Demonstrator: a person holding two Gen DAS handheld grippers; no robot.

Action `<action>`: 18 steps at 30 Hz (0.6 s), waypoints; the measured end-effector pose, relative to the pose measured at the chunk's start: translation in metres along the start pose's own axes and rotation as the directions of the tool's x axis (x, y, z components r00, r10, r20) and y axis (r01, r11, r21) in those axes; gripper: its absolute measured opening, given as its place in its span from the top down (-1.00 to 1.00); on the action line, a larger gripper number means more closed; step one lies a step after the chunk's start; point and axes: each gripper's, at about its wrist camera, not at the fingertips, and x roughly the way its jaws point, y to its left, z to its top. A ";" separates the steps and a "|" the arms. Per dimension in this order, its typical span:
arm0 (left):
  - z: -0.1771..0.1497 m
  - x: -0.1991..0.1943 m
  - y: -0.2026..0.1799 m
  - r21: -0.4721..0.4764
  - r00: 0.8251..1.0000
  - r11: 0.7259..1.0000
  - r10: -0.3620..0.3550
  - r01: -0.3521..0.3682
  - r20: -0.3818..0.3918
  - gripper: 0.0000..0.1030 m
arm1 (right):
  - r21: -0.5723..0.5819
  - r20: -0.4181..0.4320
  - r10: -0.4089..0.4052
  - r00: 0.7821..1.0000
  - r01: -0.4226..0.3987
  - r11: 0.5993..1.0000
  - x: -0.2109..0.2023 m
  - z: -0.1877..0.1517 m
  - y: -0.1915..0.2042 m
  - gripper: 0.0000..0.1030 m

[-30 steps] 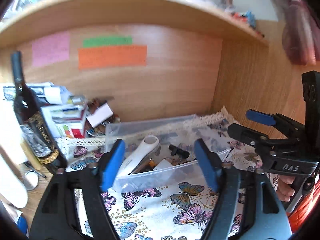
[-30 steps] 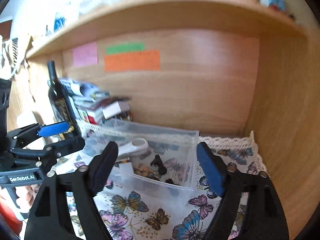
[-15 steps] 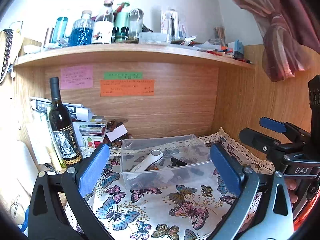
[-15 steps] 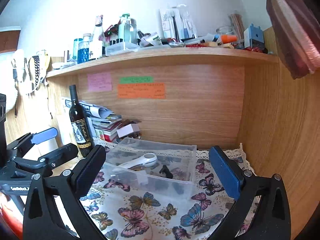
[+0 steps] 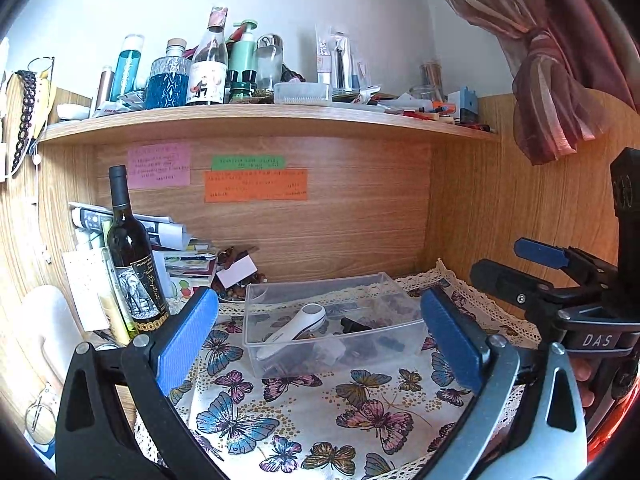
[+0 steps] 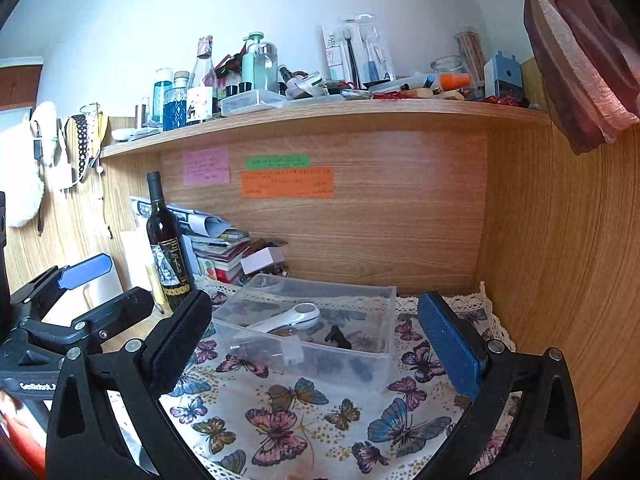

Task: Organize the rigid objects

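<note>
Both the left gripper (image 5: 320, 336) and right gripper (image 6: 316, 336) have fingers spread wide, holding nothing, held back from the clear bin (image 5: 332, 320) on the butterfly-cloth bench (image 5: 320, 420), probably done. Inside lies the white handheld device (image 5: 292, 330), long axis 2-to-8 o'clock, round head toward 2.

The writing on the pink, green and orange paper notes (image 5: 256, 184) stuck to the wooden back panel is too small to read. Small dark objects at the bottom of the clear plastic box (image 6: 362, 368) blur behind its cloudy front wall and cannot be identified. The stack of books and papers (image 5: 180, 260) is partly hidden behind the dark glass wine bottle (image 5: 132, 256). The reddish curtain (image 6: 580, 60) is cut off by the frame edge
</note>
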 end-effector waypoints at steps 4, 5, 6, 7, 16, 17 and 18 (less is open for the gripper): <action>0.000 0.001 0.001 -0.002 1.000 1.000 -0.002 0.002 0.000 -1.00 | 0.001 0.001 0.000 1.000 0.000 1.000 -0.001 0.000 0.000 -1.00; 0.000 0.001 0.002 -0.004 1.000 1.000 -0.003 0.003 0.001 -1.00 | 0.000 0.001 0.000 1.000 0.000 1.000 0.000 0.000 0.000 -1.00; 0.000 0.001 0.002 -0.005 1.000 1.000 -0.003 0.003 0.000 -1.00 | -0.002 0.001 -0.001 1.000 0.001 1.000 0.000 0.000 0.001 -1.00; 0.000 0.001 0.002 -0.004 1.000 1.000 -0.001 0.001 -0.001 -1.00 | -0.003 0.001 -0.003 1.000 0.003 1.000 0.000 0.000 0.001 -1.00; 0.000 0.002 0.001 -0.011 1.000 1.000 0.012 -0.012 -0.004 -1.00 | 0.002 -0.005 -0.007 1.000 0.007 1.000 -0.001 -0.002 0.002 -1.00; -0.001 0.002 0.001 -0.011 1.000 1.000 0.015 -0.015 -0.003 -1.00 | 0.002 -0.005 -0.007 1.000 0.007 1.000 0.000 -0.002 0.002 -1.00; -0.001 0.002 0.000 -0.010 1.000 1.000 0.017 -0.017 -0.003 -1.00 | 0.003 -0.007 -0.008 1.000 0.008 1.000 0.000 -0.002 0.002 -1.00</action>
